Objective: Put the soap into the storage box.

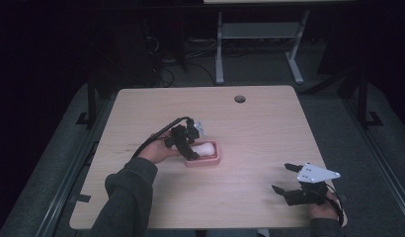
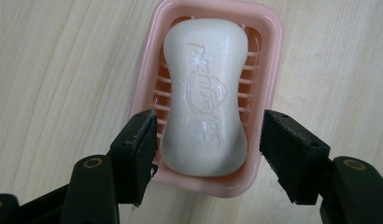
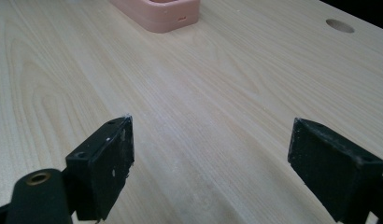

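Currently white soap bar (image 2: 204, 98) lies in pink soap dish (image 2: 266, 70), left of worktop (image 1: 269, 128) centre, long axis running away from left gripper (image 2: 208, 140), whose part-open jaws straddle it untouched. Right gripper (image 1: 288, 177) wide, empty, near right front corner.

Readable markings, one item. White soap bar (image 2: 204, 100), lying in the pink soap dish (image 2: 269, 37): a brand word pressed in relief into its top face, running lengthwise along the bar, letters rising from the dish's near end towards its far end in the left gripper view. It appears to read "pampers" or similar; the middle letters are too soft to settle. An embossed outline, shield-like, curves around the word. No other text, number or sign is legible on the dish or elsewhere.
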Motion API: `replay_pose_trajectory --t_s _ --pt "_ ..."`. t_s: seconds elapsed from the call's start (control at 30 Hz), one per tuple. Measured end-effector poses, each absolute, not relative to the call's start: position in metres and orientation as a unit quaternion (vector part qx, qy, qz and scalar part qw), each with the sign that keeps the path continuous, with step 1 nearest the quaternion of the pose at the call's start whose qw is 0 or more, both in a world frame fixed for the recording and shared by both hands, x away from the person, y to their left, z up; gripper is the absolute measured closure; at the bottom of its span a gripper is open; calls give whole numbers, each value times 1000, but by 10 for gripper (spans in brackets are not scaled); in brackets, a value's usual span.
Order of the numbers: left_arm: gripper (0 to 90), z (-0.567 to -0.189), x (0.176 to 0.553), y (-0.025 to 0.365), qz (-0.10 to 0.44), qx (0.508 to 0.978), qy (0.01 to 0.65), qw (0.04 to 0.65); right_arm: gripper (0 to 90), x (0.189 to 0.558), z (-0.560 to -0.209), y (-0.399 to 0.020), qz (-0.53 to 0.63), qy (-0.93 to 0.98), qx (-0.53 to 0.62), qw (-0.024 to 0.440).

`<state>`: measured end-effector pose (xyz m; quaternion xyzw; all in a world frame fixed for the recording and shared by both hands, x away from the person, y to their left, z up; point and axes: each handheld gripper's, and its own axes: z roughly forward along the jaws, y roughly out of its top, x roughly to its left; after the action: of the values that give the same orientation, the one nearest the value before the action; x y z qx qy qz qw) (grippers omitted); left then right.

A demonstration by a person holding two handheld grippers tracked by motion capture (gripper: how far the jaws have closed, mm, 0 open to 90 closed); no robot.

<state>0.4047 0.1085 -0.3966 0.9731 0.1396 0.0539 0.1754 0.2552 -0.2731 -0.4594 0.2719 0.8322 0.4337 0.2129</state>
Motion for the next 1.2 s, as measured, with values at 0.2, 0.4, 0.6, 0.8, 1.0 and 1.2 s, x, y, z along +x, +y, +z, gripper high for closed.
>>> replay_pose_trajectory --t_s 0.2,0.4,0.6,0.8,1.0,1.2 --pt "357 -394 399 113 57 971 140 183 137 255 -460 -272 433 832 276 210" --pt "357 -394 393 120 60 970 144 189 137 255 -460 -271 432 832 277 211" --pt "346 -393 387 124 63 969 145 191 137 255 -460 -270 428 835 275 211" --pt "346 -393 382 131 64 968 149 192 137 255 -460 -270 427 835 276 211" --pt "344 -394 376 136 62 967 150 196 137 255 -460 -270 425 835 277 212" --pt "335 -395 371 143 63 965 153 203 137 255 -461 -270 424 834 281 212"
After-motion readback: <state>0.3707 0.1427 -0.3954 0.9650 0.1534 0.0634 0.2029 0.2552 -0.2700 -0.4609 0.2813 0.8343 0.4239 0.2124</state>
